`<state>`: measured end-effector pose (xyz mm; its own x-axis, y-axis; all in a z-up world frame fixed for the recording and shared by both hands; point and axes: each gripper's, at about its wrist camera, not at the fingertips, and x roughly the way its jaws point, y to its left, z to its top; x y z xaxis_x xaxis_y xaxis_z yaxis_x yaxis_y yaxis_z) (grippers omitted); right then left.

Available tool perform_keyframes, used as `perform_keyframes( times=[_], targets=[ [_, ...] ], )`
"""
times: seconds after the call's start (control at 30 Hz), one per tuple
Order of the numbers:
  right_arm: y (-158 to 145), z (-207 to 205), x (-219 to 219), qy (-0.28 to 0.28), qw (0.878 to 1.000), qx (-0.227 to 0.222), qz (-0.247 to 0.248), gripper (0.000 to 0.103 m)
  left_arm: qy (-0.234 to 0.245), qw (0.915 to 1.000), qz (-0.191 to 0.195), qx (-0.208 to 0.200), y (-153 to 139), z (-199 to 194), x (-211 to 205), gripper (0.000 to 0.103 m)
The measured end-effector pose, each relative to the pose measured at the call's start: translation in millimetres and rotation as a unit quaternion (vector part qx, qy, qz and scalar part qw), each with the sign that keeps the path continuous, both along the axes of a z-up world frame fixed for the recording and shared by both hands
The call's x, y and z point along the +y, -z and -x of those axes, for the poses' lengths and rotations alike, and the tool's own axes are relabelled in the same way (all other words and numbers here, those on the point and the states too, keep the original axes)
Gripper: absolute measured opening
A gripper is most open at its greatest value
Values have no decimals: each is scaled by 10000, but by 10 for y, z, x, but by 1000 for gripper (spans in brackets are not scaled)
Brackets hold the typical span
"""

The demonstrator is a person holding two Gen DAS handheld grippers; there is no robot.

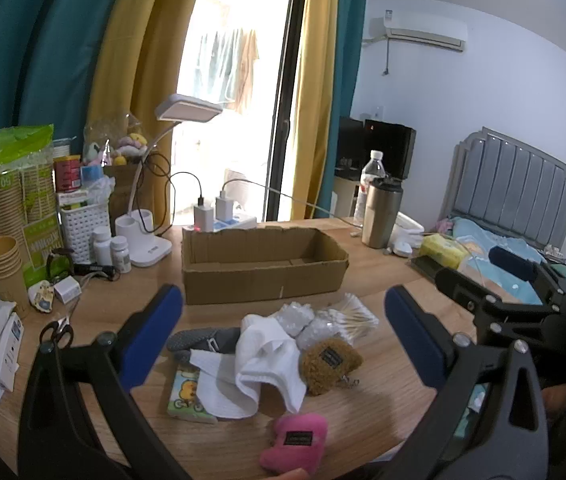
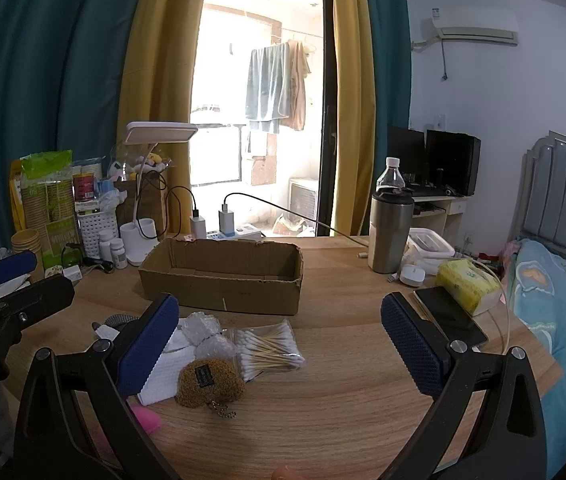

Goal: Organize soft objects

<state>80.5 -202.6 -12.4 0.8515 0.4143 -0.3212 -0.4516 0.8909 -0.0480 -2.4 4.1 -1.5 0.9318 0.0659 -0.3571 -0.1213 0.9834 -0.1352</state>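
Observation:
A pile of soft items lies in front of an empty cardboard box [image 1: 263, 264] [image 2: 223, 276]. In it are a white cloth [image 1: 267, 364] [image 2: 163, 376], a brown plush pouch [image 1: 329, 364] [image 2: 209, 382], a pink plush pouch [image 1: 297, 446] [image 2: 145, 418], a grey mesh item [image 1: 199, 340], bubble wrap [image 1: 295, 320] [image 2: 199, 326], a cotton-swab bag [image 1: 357, 318] [image 2: 269, 350] and a tissue pack [image 1: 185, 394]. My left gripper [image 1: 283, 340] hangs open above the pile. My right gripper [image 2: 279, 344] is open too, over the swabs and bare wood, holding nothing.
A desk lamp [image 1: 151, 216], paper cups [image 1: 3, 264], pill bottles [image 1: 111, 248] and a white basket [image 1: 83, 228] crowd the table's left. A steel tumbler [image 2: 389, 232], a yellow wipes pack [image 2: 467, 286] and a phone [image 2: 449, 314] sit at the right. The bed [image 2: 559, 300] lies beyond.

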Motion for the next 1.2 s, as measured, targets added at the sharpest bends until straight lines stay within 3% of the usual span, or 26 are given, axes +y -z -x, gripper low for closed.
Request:
perform_keyframes(
  times=[1.2],
  targets=[
    [-7, -16, -15, -1, 10000, 34, -10, 103, -90, 9999, 15, 108, 39, -2, 48, 102]
  ],
)
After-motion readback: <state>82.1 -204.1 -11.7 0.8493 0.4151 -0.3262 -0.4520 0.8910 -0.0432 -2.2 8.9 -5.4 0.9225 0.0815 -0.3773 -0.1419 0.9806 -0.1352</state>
